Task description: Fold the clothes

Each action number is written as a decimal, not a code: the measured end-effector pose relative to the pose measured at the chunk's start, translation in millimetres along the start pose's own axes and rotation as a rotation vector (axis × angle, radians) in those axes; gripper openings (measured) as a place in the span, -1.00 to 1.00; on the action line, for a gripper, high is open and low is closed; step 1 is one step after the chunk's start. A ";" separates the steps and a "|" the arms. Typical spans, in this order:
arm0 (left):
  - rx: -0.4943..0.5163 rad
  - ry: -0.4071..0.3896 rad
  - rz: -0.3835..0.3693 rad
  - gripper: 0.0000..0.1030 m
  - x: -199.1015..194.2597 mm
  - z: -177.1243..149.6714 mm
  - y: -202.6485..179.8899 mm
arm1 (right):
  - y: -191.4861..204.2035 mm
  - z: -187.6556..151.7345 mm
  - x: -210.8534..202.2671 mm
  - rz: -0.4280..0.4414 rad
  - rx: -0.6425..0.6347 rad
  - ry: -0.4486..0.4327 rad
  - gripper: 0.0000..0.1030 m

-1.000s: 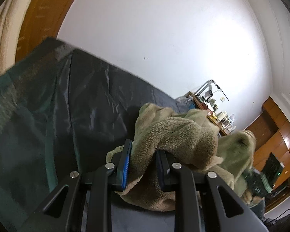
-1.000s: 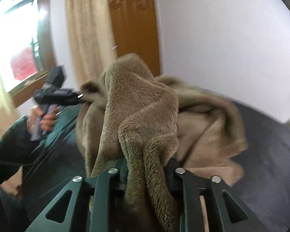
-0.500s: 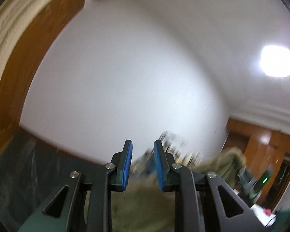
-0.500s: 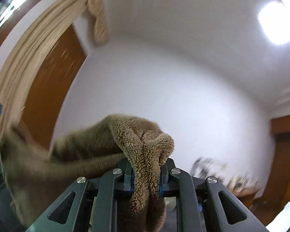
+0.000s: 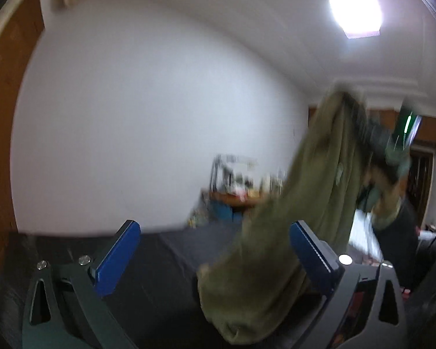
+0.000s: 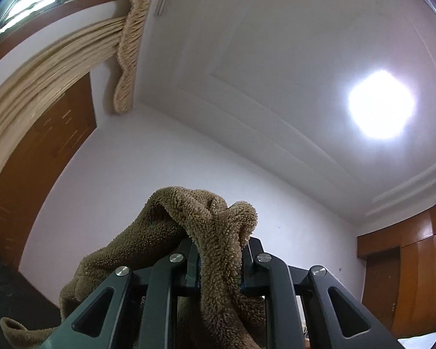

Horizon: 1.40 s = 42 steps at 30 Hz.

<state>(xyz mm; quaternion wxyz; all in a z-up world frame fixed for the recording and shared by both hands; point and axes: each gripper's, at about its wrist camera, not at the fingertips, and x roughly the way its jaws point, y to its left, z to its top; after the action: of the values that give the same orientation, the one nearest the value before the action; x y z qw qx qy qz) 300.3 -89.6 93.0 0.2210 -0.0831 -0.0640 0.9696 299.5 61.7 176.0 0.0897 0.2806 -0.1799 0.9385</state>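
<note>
The right gripper is clamping a bunched edge of the tan fleece garment, holding it aloft over the dark sheet. The left gripper has just been opening wide; cloth is hanging between its jaws unpressed. It should regrip a matching corner before spreading.

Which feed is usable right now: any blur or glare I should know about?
Left wrist view: motion-smeared, the fleece garment and right tool streaky, ceiling light blown out. Right wrist view: sharp on the fleece, but the light flares white; both bend straight edges.
</note>
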 end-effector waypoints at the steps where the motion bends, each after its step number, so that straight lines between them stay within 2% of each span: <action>1: -0.006 0.035 -0.004 1.00 13.6 -9.6 0.4 | -5.8 1.0 0.2 -0.011 0.004 -0.010 -0.66; 5: -0.074 0.132 -0.059 1.00 69.6 -31.4 20.4 | -27.2 4.7 -5.0 -0.054 0.016 -0.066 -0.66; 7: -0.121 0.168 -0.127 1.00 95.5 -38.5 26.5 | -38.1 5.9 -12.9 -0.065 0.015 -0.083 -0.66; 9: -0.170 0.189 -0.240 1.00 114.1 -43.5 29.6 | -42.4 5.5 -16.6 -0.074 0.008 -0.086 -0.66; 12: -0.163 0.182 -0.391 1.00 128.1 -53.0 13.4 | -44.1 4.6 -19.4 -0.083 -0.007 -0.073 -0.66; 15: -0.125 0.195 -0.458 1.00 137.2 -60.0 -11.6 | -45.6 4.0 -20.5 -0.088 -0.001 -0.057 -0.66; 17: -0.126 0.236 -0.468 0.87 150.3 -66.6 -29.8 | -46.7 3.5 -21.7 -0.089 0.008 -0.053 -0.66; 18: -0.124 0.260 -0.449 0.39 157.7 -67.7 -36.0 | -47.7 1.8 -22.4 -0.088 0.013 -0.053 -0.65; 19: -0.143 0.289 -0.426 -0.34 166.7 -67.7 -38.2 | -47.1 1.2 -21.9 -0.087 0.019 -0.052 -0.65; 20: -0.177 0.323 -0.400 -0.58 176.8 -67.0 -37.3 | -44.8 2.0 -21.2 -0.084 0.022 -0.052 -0.65; 21: -0.216 0.336 -0.369 -0.65 183.0 -64.6 -32.3 | -42.9 1.9 -22.2 -0.082 0.022 -0.053 -0.65; 23: -0.287 0.314 -0.289 -0.70 184.2 -54.4 -13.5 | -40.9 0.1 -24.9 -0.080 0.018 -0.050 -0.65; 24: -0.301 0.273 -0.235 -0.71 175.2 -42.7 -2.5 | -40.4 -1.3 -25.4 -0.085 0.013 -0.047 -0.65; 27: -0.333 0.082 -0.070 -0.73 120.5 9.6 27.8 | -46.7 -11.9 -29.5 -0.110 0.013 -0.024 -0.65; 30: -0.311 -0.154 0.074 -0.73 47.7 64.4 37.4 | -54.3 -32.9 -37.9 -0.092 0.031 0.030 -0.65; 31: -0.290 -0.212 0.114 -0.73 26.3 77.7 35.8 | -51.5 -41.8 -41.9 -0.074 0.029 0.056 -0.65; 33: -0.249 -0.273 0.187 -0.73 -1.6 93.2 28.3 | -42.5 -63.1 -53.7 -0.025 0.011 0.112 -0.65; 35: -0.207 -0.298 0.257 -0.73 -19.4 102.4 21.1 | -28.7 -82.8 -70.3 0.065 -0.017 0.165 -0.65; 37: -0.203 -0.279 0.297 -0.73 -22.8 104.4 21.4 | -11.6 -100.8 -88.0 0.192 -0.030 0.232 -0.65; 42: -0.251 -0.206 0.360 -0.73 -10.4 94.8 34.1 | 26.9 -123.4 -130.9 0.569 -0.032 0.370 -0.65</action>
<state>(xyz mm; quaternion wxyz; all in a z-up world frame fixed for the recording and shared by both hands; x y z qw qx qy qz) 277.3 -132.9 181.6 0.0249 -0.0209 -0.1904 0.9812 339.4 76.0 -0.9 -0.1401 0.0428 -0.2464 0.9580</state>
